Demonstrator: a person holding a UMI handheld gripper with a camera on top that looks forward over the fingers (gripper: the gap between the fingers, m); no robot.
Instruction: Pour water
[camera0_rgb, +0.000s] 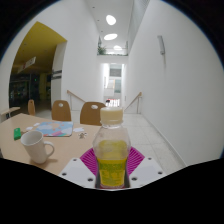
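A clear plastic bottle (111, 150) with a white cap and yellow liquid stands upright between my gripper's (112, 165) two fingers. The pink pads (93, 158) press against both of its sides, so the gripper is shut on it. The bottle is held above the edge of a light wooden table (20, 150). A white mug (37, 146) with a handle stands on that table, to the left of the bottle and a little beyond the fingers.
A light blue cloth or packet (56, 129) and a small green thing (18, 132) lie farther back on the table. Two wooden chairs (62, 110) stand behind it. A bright white corridor with a stair rail runs ahead, white wall on the right.
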